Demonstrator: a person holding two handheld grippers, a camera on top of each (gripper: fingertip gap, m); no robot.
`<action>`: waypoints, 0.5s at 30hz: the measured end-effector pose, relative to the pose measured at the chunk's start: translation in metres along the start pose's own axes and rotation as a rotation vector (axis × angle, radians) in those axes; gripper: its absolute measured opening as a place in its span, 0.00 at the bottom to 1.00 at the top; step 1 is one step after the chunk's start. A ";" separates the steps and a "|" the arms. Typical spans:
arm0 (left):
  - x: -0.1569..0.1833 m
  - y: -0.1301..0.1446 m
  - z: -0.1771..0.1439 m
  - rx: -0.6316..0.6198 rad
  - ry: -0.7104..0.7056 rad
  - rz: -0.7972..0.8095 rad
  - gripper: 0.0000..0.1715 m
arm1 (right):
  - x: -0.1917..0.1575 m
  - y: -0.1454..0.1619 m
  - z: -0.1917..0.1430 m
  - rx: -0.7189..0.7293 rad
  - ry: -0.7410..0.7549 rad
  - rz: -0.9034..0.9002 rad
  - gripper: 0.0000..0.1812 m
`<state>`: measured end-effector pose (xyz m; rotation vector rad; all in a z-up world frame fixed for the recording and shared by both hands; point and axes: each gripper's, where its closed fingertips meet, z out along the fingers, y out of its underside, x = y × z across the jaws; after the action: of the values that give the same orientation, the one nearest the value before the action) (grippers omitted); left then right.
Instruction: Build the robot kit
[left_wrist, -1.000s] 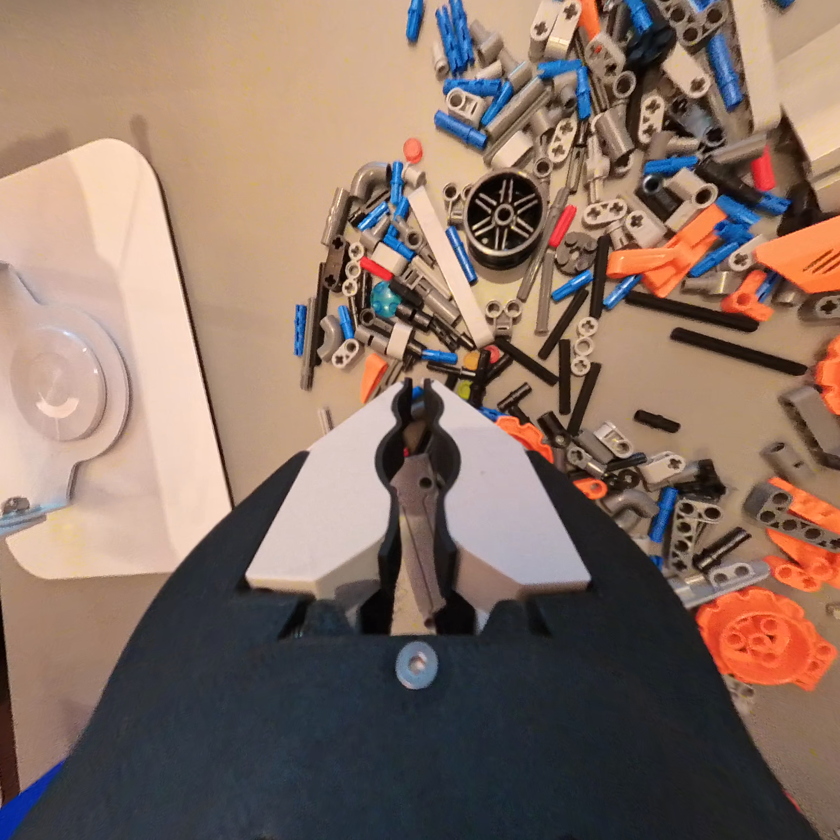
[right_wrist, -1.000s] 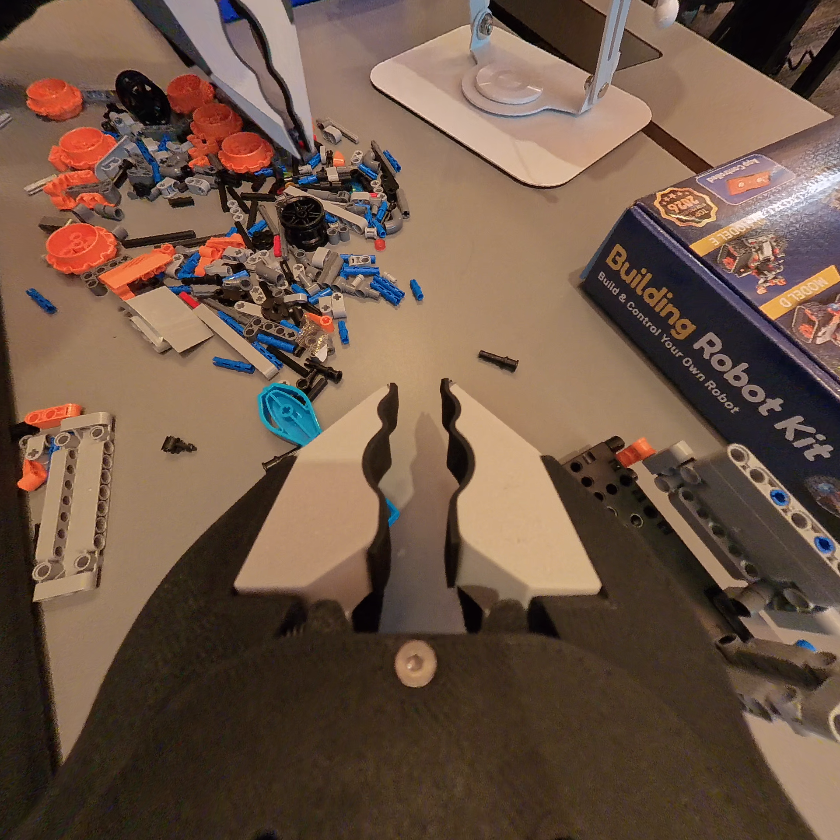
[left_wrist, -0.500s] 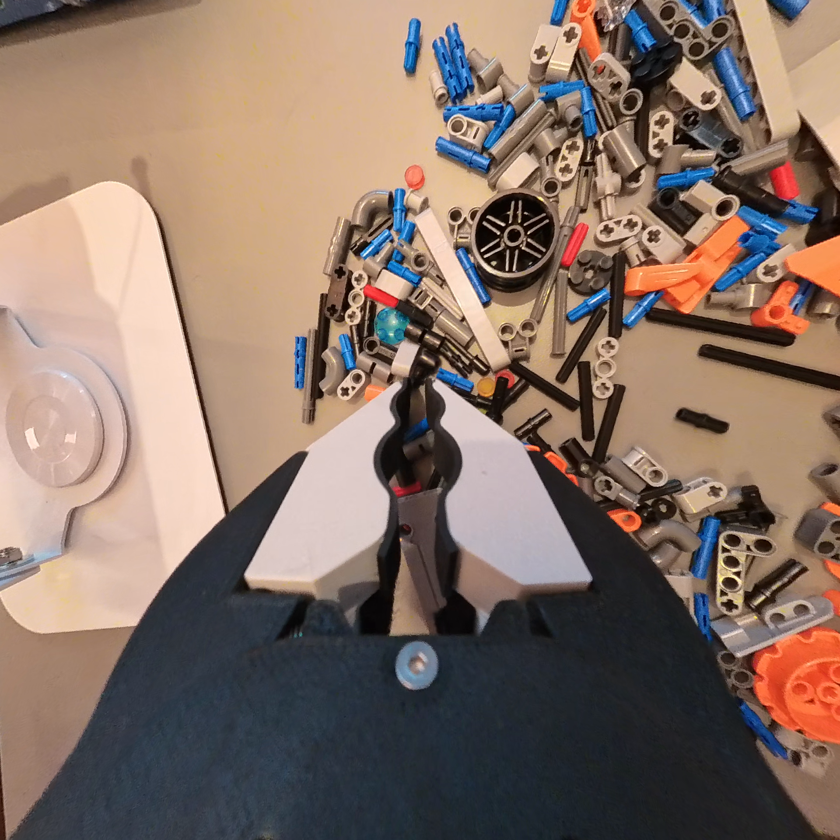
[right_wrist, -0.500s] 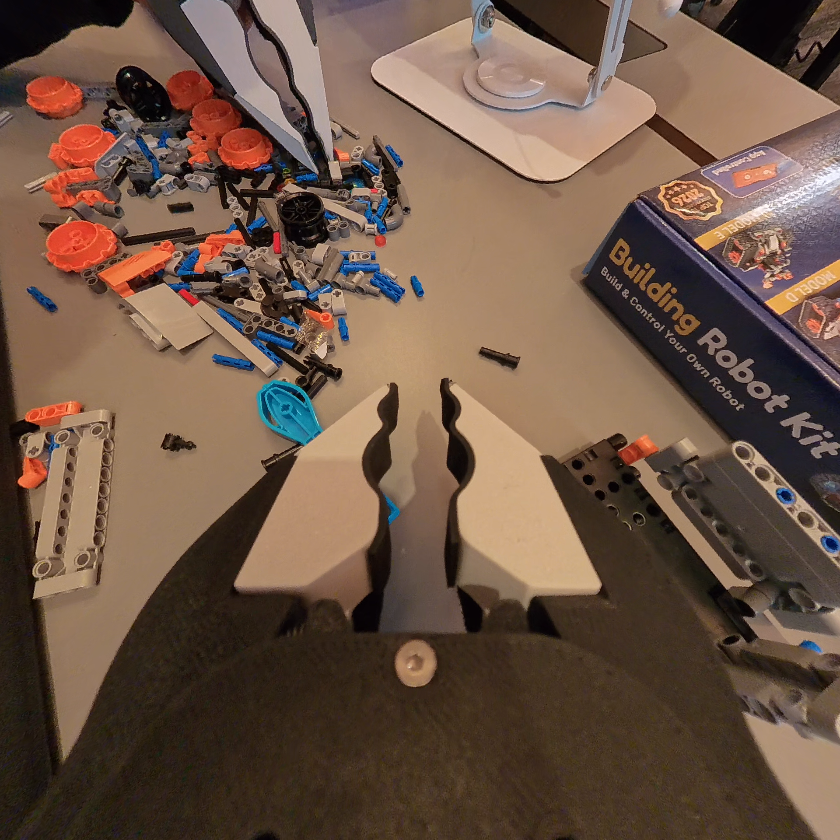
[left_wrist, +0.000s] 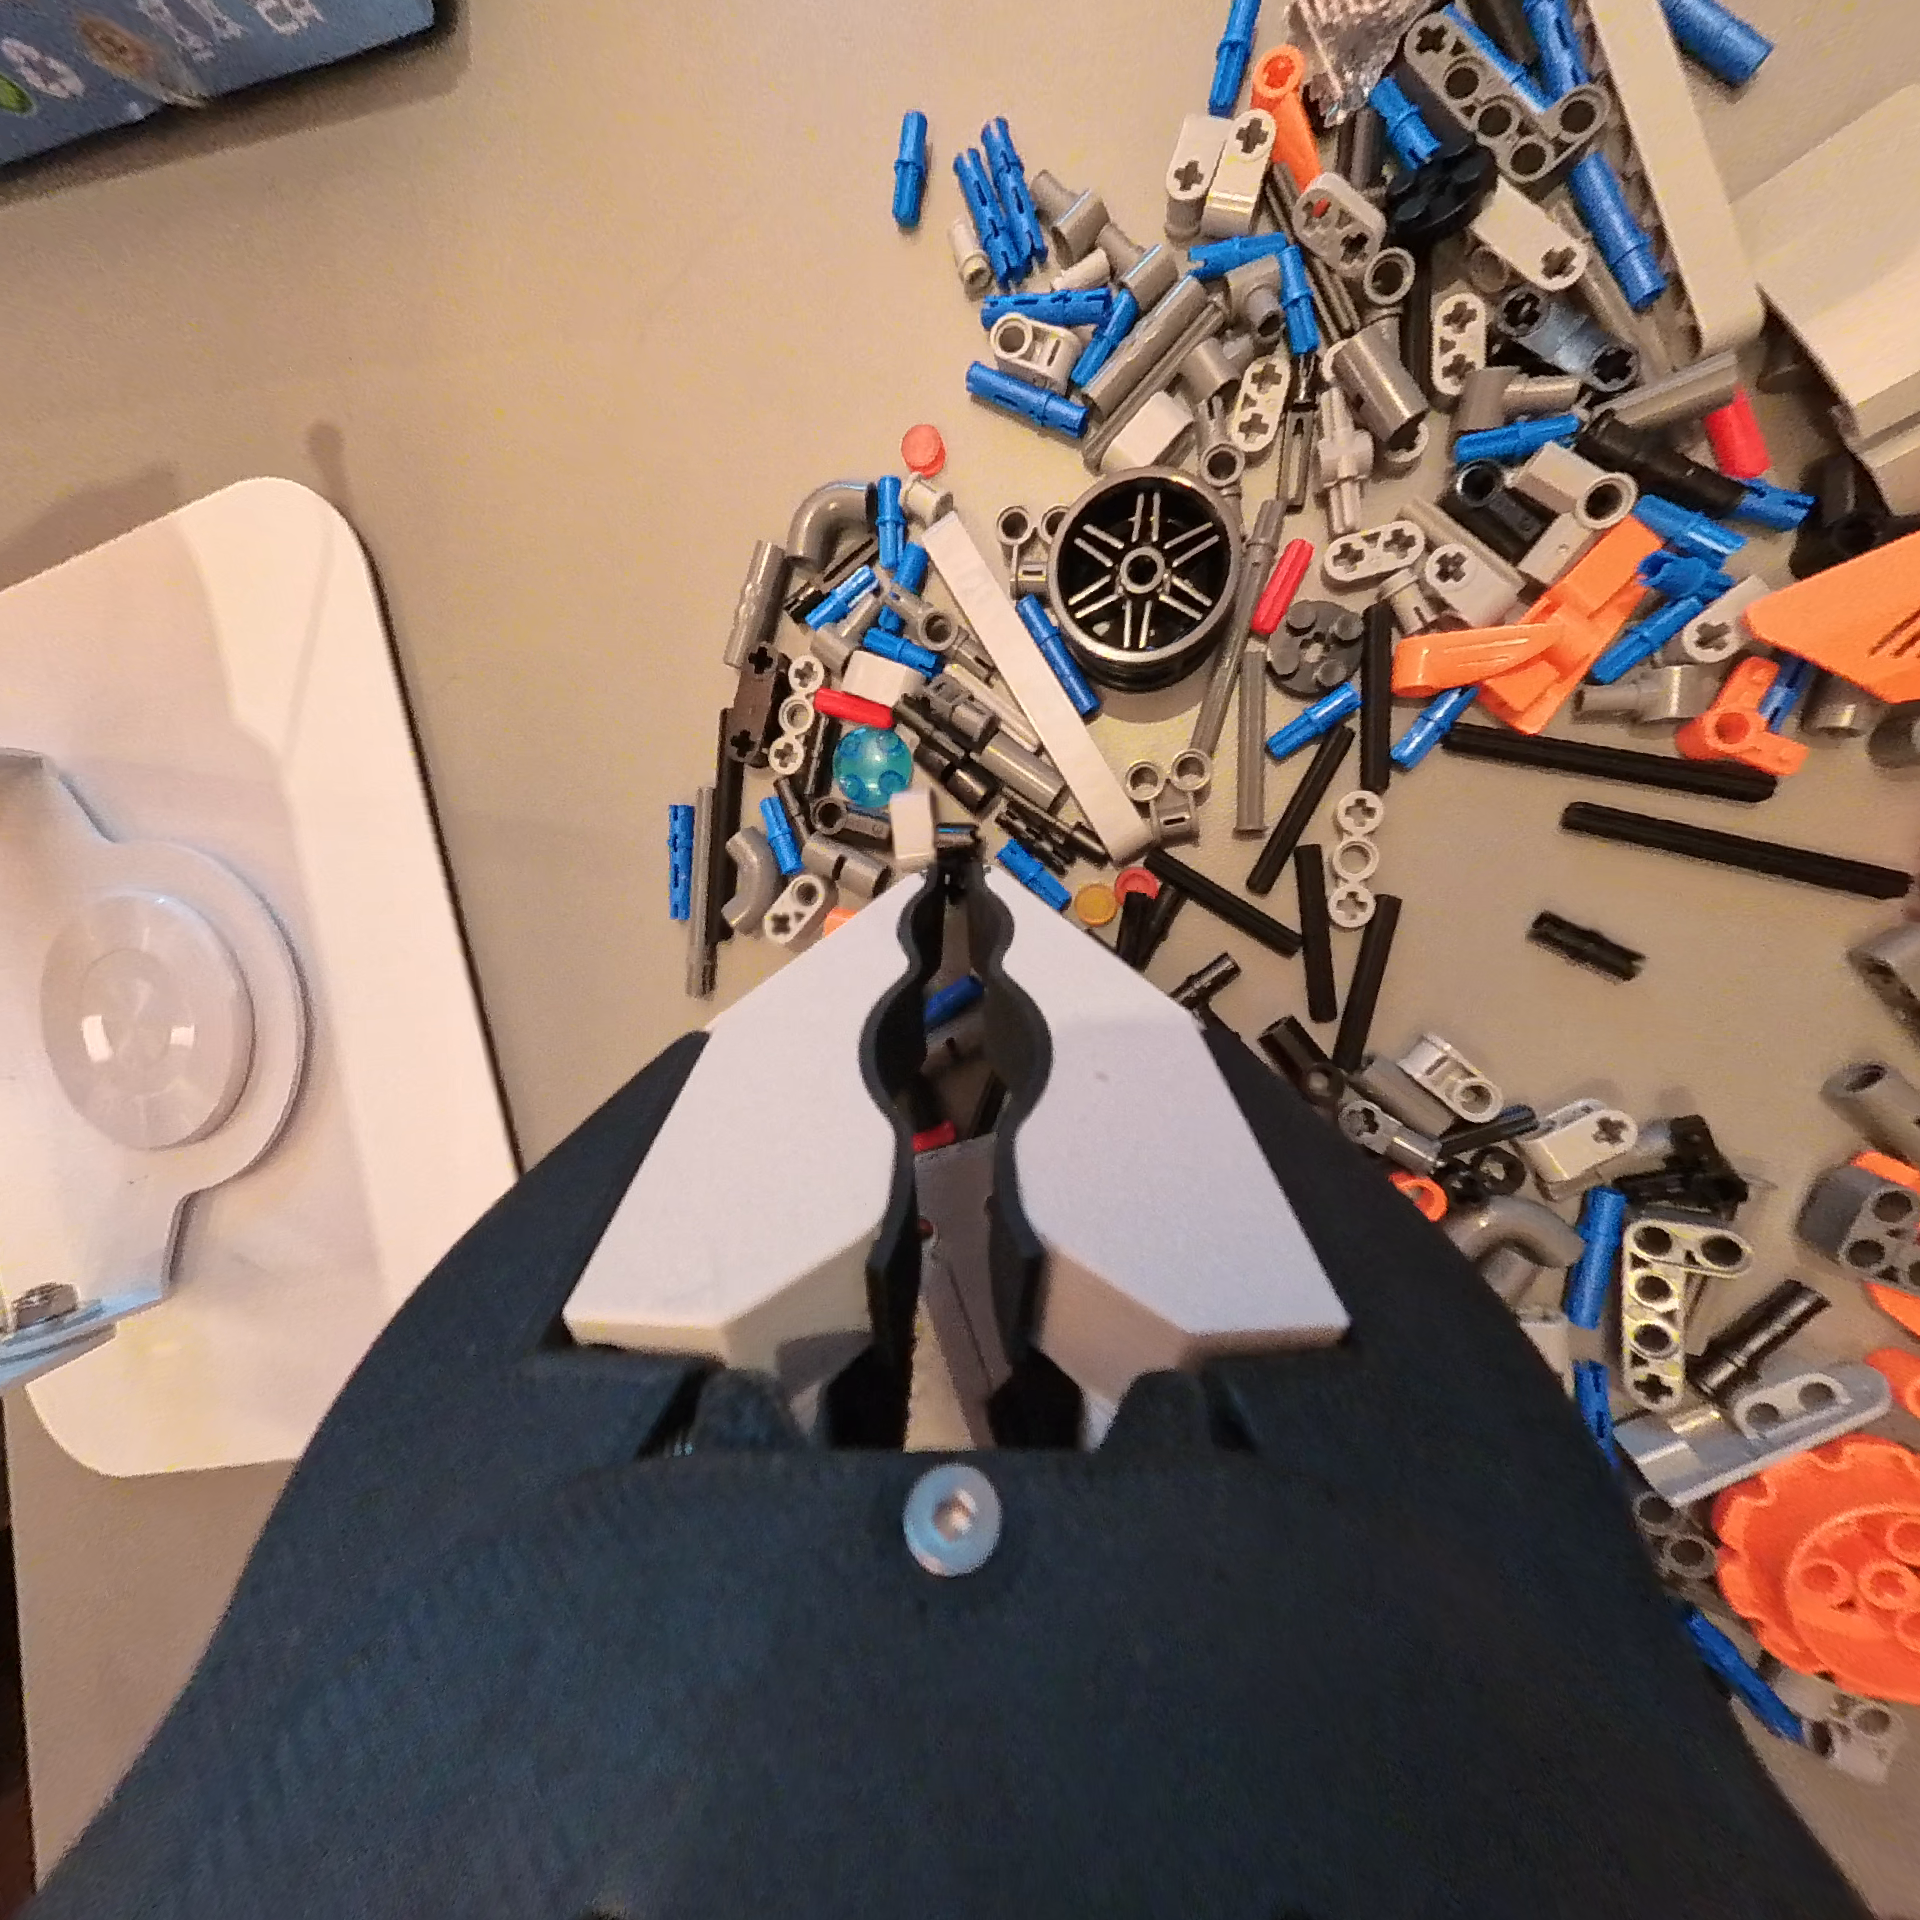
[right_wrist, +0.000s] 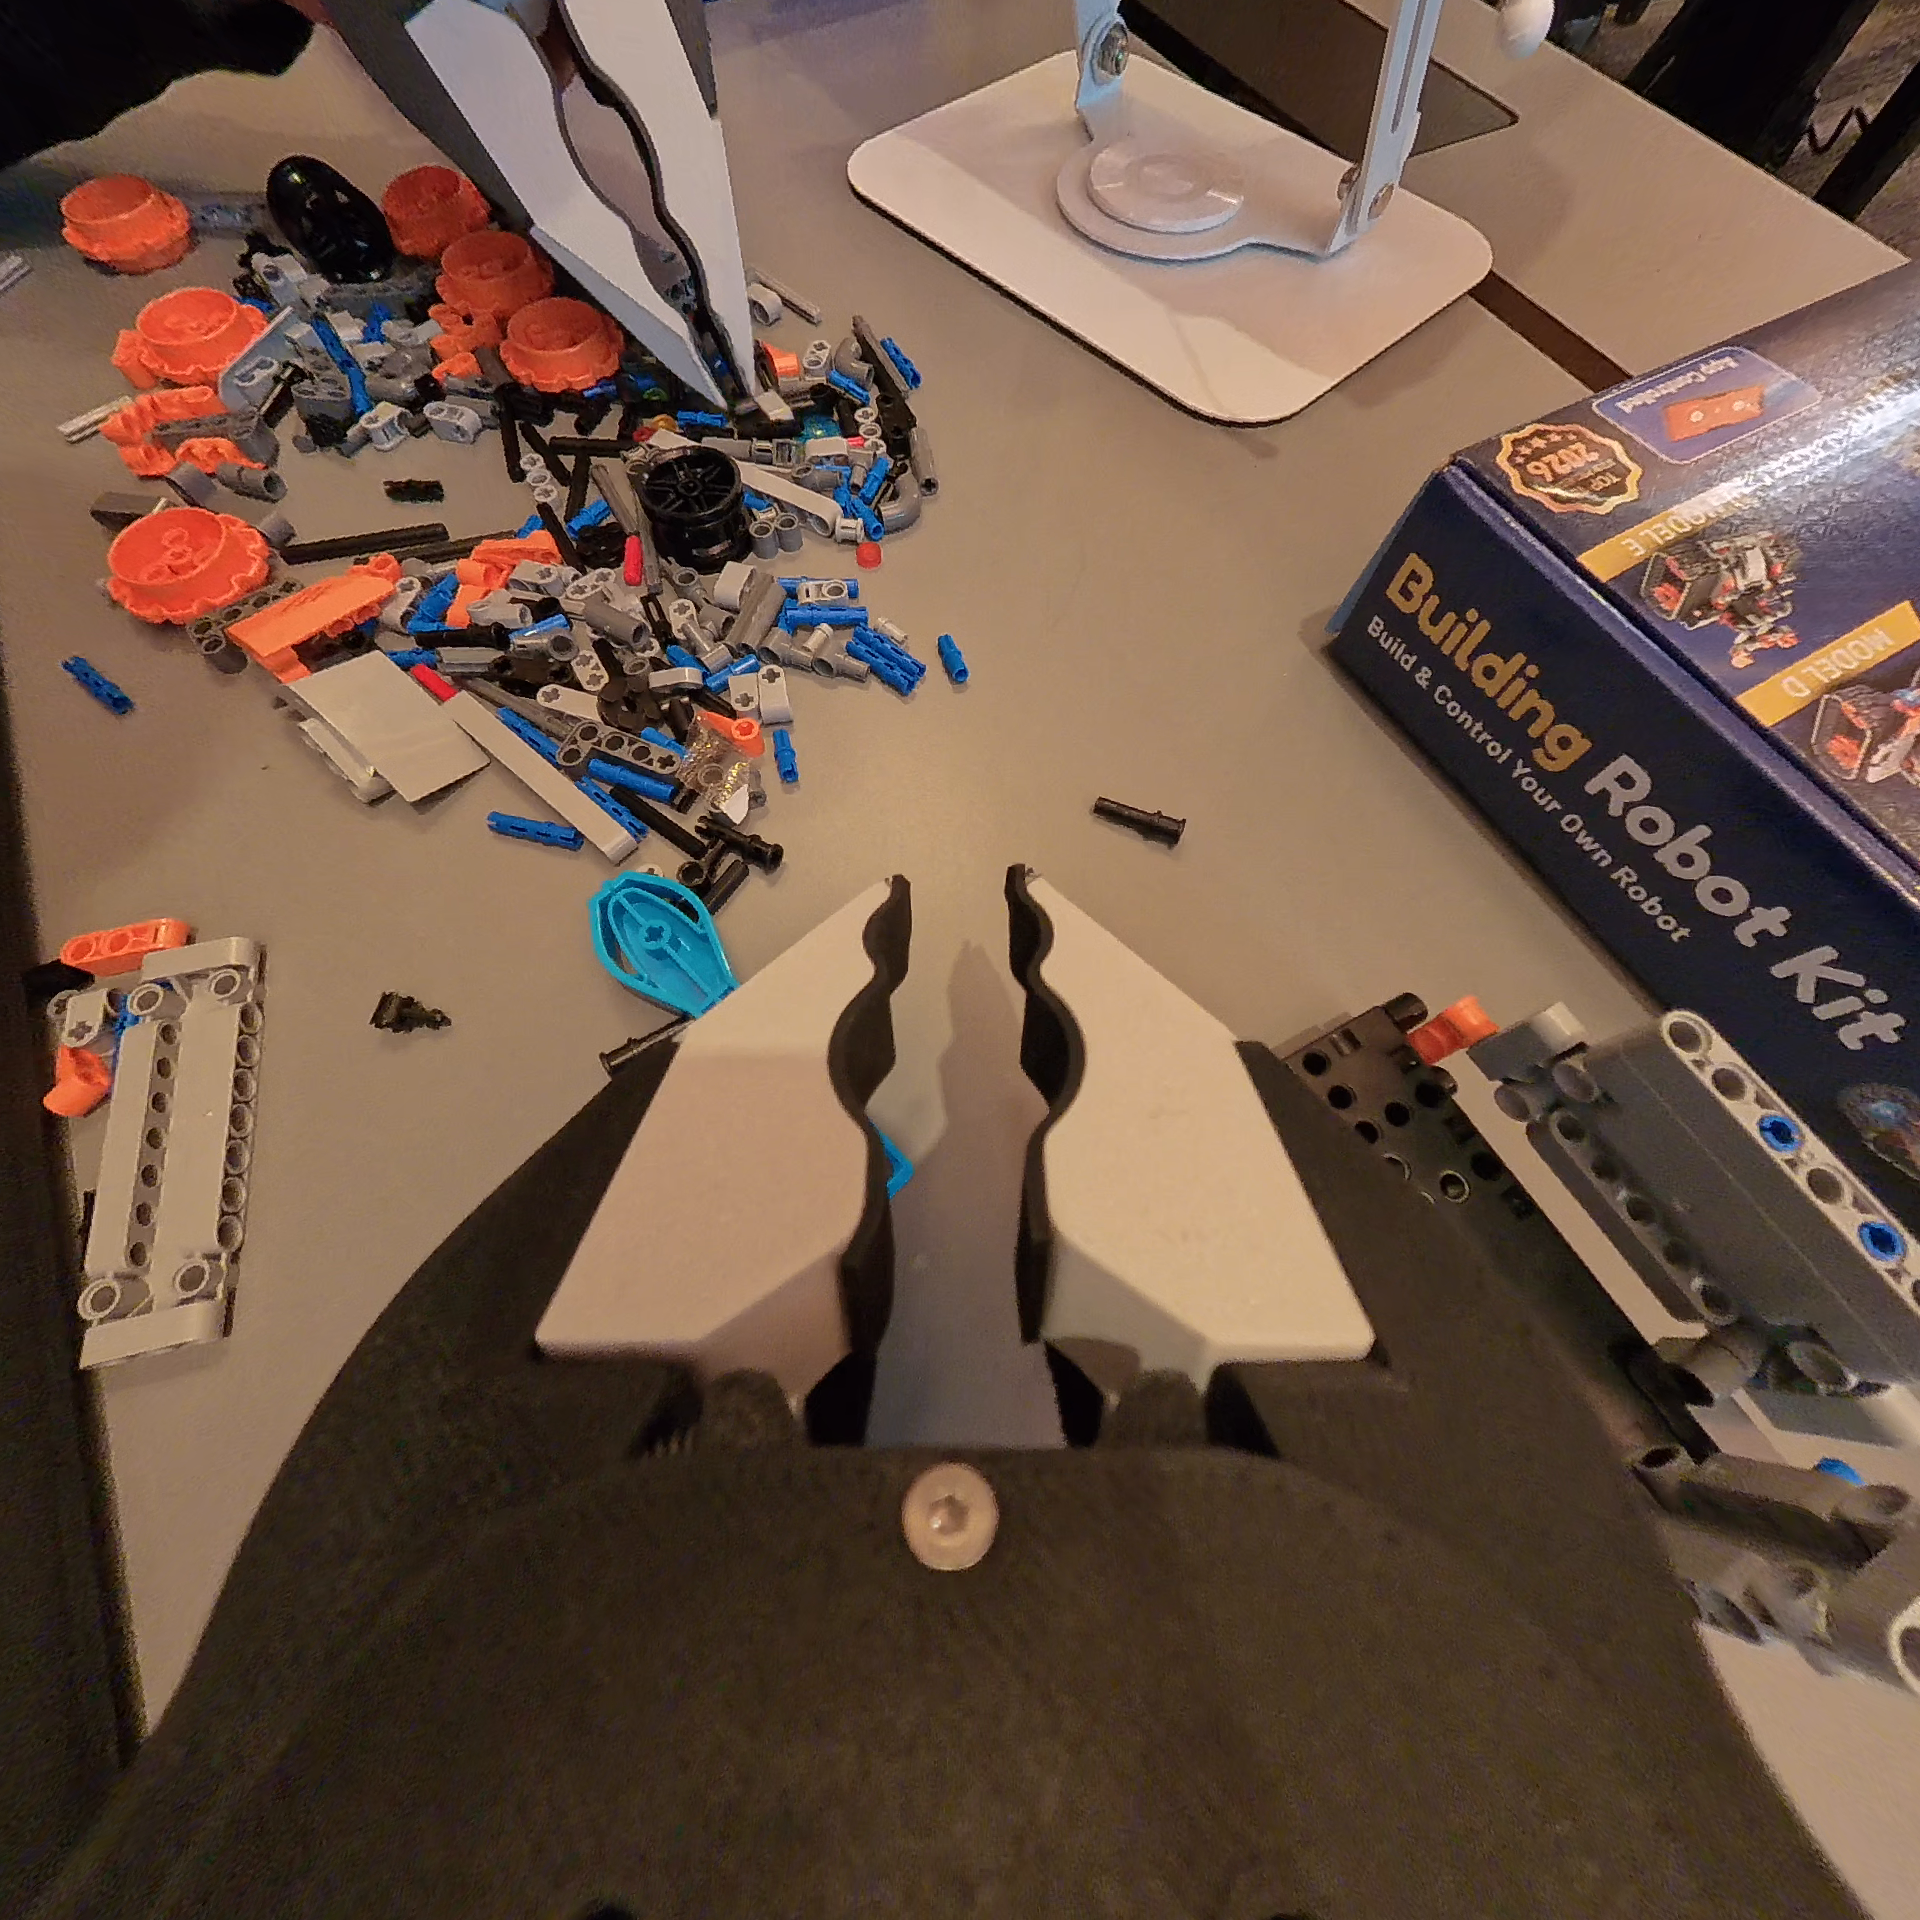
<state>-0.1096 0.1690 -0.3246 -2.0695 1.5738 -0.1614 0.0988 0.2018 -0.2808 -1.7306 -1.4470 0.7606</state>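
My left gripper (left_wrist: 954, 883) is down in the pile of loose building-kit parts (left_wrist: 1299, 540), tips pinched on a small black pin (left_wrist: 951, 844) beside a white connector (left_wrist: 912, 826) and teal ball (left_wrist: 873, 764); black spoked wheel (left_wrist: 1143, 577) near. My right gripper (right_wrist: 958, 883) hovers over bare table (right_wrist: 1091, 644), jaws parted, holding nothing; a cyan piece (right_wrist: 655, 951) lies just beside its left finger.

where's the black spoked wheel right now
In the left wrist view the black spoked wheel lies ahead-right of the left gripper, between a long white beam and red pin.
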 end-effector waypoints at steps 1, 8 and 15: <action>0.000 0.000 -0.003 0.000 0.003 -0.006 0.00 | 0.000 -0.001 0.000 0.003 0.004 -0.005 0.09; 0.003 -0.028 -0.032 0.102 0.042 -0.069 0.00 | -0.012 -0.024 0.001 0.024 0.089 -0.165 0.10; 0.033 -0.086 -0.042 0.254 0.189 -0.121 0.00 | -0.057 -0.070 0.013 0.115 0.097 -0.327 0.10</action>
<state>-0.0423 0.1396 -0.2554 -1.9940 1.4477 -0.5853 0.0392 0.1542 -0.2304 -1.3801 -1.5375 0.5637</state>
